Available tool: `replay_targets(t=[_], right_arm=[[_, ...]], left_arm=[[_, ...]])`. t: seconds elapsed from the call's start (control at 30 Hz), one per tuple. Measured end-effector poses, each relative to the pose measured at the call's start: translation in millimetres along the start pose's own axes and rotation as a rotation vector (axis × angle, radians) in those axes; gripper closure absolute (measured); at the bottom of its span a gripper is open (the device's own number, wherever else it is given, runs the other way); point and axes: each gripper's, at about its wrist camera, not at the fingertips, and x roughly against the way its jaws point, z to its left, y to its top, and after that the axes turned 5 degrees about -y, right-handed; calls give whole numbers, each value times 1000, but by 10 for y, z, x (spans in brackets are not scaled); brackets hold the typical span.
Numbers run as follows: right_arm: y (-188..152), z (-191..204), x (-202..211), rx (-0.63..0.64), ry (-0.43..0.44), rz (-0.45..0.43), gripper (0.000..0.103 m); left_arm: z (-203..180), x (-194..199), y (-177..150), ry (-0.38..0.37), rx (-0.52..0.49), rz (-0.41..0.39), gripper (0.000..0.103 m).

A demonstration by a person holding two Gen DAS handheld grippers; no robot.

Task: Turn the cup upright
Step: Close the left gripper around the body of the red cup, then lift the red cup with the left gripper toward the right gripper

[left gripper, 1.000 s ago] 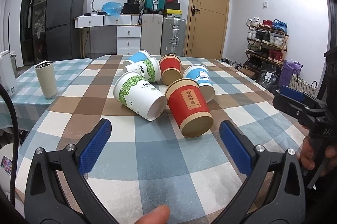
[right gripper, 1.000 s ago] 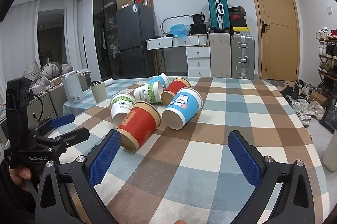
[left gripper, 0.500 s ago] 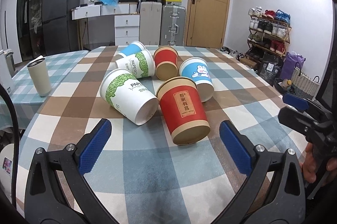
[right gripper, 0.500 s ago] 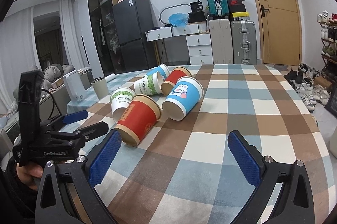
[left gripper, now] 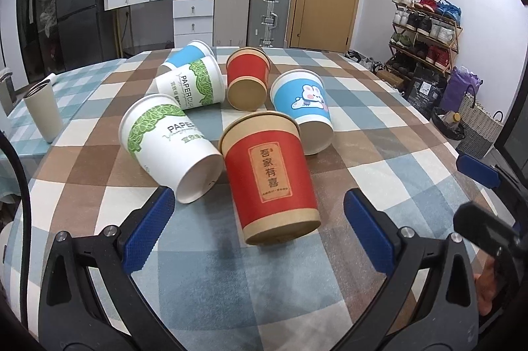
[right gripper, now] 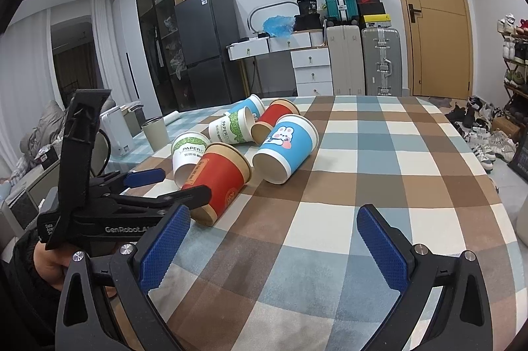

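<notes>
Several paper cups lie on their sides in a cluster on the checked table (left gripper: 264,278). Nearest is a red cup with a brown rim (left gripper: 269,176), base toward me; it also shows in the right wrist view (right gripper: 219,181). Beside it lie a white and green cup (left gripper: 168,141), a blue rabbit cup (left gripper: 305,111) (right gripper: 285,148), a second red cup (left gripper: 247,78), another white and green cup (left gripper: 191,85) and a blue cup (left gripper: 188,53). My left gripper (left gripper: 260,228) is open, fingers either side of the near red cup's base. My right gripper (right gripper: 269,242) is open and empty, right of the cluster.
A beige tumbler (left gripper: 43,110) stands upright on a neighbouring checked table at the left. A white kettle (right gripper: 117,133) stands near it. Suitcases, drawers and a fridge line the back wall; a shoe rack (left gripper: 425,30) stands at the right.
My left gripper has moved forward toward the near red cup, which now lies between its fingertips. My right gripper has moved a little closer to the table. The cups have not moved.
</notes>
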Motion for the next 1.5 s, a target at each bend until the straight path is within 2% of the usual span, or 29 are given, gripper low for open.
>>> replay_targets(t=[0.07, 0.27, 0.43, 0.57, 0.8, 1.2, 1.5], right_arm=[[1, -3, -10, 1, 0, 3, 0], [2, -6, -12, 1, 2, 6, 0], [-1, -4, -21, 2, 3, 7, 0], [-4, -1, -23, 2, 4, 8, 0], [-11, 9, -31, 4, 6, 8, 0], [-24, 58, -31, 12, 11, 17, 0], [-72, 147, -37, 11, 20, 44, 0]], left_arm=[[-31, -53, 15, -1, -10, 12, 5], [-75, -203, 13, -14, -18, 64, 24], [-20, -245, -7, -43, 14, 93, 46], [9, -215, -31, -77, 34, 97, 48], [-20, -73, -88, -77, 28, 70, 48], [37, 426, -213, -83, 61, 0, 48], [53, 740, -449, -103, 91, -15, 48]])
